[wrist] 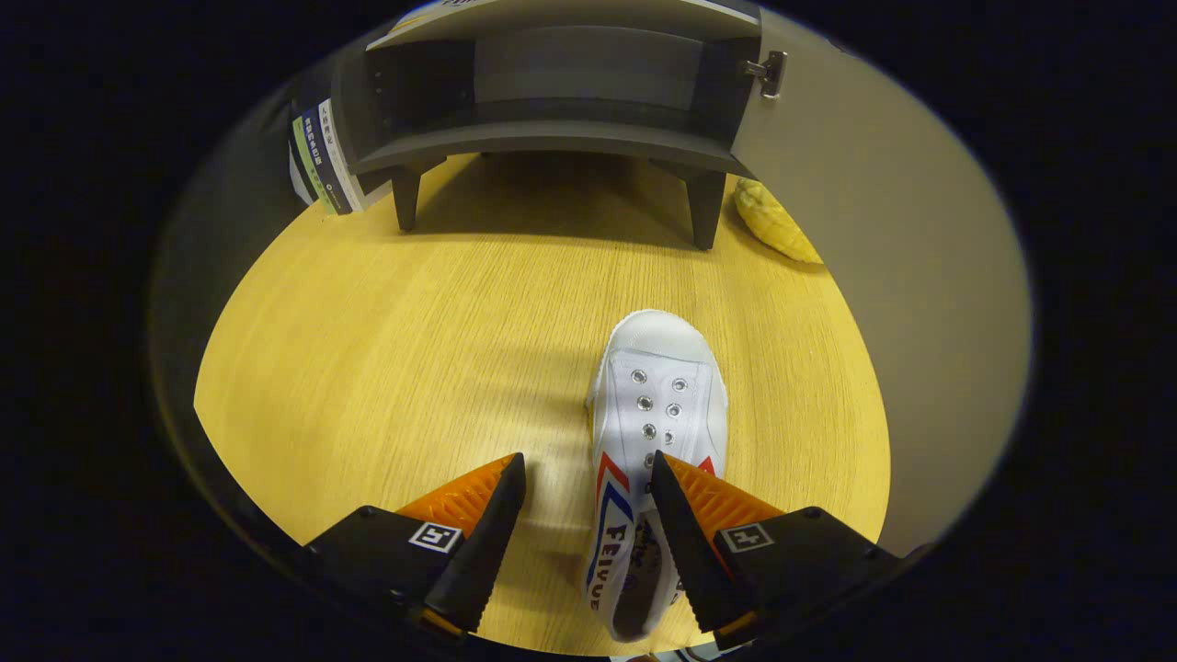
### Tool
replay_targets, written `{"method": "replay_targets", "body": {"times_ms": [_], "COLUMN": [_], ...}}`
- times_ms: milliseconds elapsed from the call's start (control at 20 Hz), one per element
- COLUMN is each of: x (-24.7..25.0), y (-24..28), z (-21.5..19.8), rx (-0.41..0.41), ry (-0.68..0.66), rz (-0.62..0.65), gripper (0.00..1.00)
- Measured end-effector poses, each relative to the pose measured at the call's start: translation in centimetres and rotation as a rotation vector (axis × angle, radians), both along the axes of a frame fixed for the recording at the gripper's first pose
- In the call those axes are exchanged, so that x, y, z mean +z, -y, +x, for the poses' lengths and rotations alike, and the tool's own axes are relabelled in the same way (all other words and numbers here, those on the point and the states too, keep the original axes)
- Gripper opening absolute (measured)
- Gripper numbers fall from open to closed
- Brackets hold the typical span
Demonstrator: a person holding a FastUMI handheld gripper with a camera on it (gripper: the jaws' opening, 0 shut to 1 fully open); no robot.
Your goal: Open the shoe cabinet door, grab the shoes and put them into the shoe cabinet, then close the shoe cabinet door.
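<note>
A white canvas shoe (655, 405) with red and blue side stripes lies on the wooden table (386, 349), its toe pointing toward the cabinet. My gripper (588, 473) is open above the shoe's heel end. One finger stands over the shoe's opening, and the other hangs over bare wood beside the shoe. Neither finger presses on the shoe. Beyond the shoe, the dark grey shoe cabinet (552, 92) stands on short legs with its inside showing. Its pale door (883, 239) is swung wide open beside the shoe, a metal hinge (768, 72) at its top.
A yellow object (777, 221) lies on the table by the cabinet's leg, against the open door. A printed card (317, 156) leans at the cabinet's other side. Bare wood stretches between the shoe and the cabinet.
</note>
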State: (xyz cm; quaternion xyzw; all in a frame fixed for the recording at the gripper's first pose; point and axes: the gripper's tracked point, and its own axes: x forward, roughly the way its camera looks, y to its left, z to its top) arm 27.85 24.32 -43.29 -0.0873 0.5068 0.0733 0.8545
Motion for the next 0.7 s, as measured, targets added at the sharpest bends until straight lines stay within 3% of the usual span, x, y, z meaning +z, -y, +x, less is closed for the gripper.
{"method": "replay_targets", "body": {"times_ms": [50, 100, 250, 350, 450, 500, 600, 700], "x": [-0.3, -0.5, -0.3, -0.5, -0.6, -0.5, -0.7, -0.3], "y": [0.3, 0.7, 1.9, 1.8, 1.9, 1.9, 2.0, 2.0], "z": [-0.1, 0.2, 0.5, 0.4, 0.4, 0.3, 0.5, 0.3], "rx": [0.002, 0.001, -0.011, 0.03, 0.07, 0.079, 0.073, 0.08], "ry": [-0.009, -0.004, 0.0, -0.001, -0.007, -0.02, -0.023, -0.014], "rz": [-0.016, -0.034, -0.078, -0.092, -0.121, -0.13, -0.123, -0.104], "gripper": [0.87, 0.81, 0.53, 0.34, 0.34, 0.25, 0.24, 0.15]}}
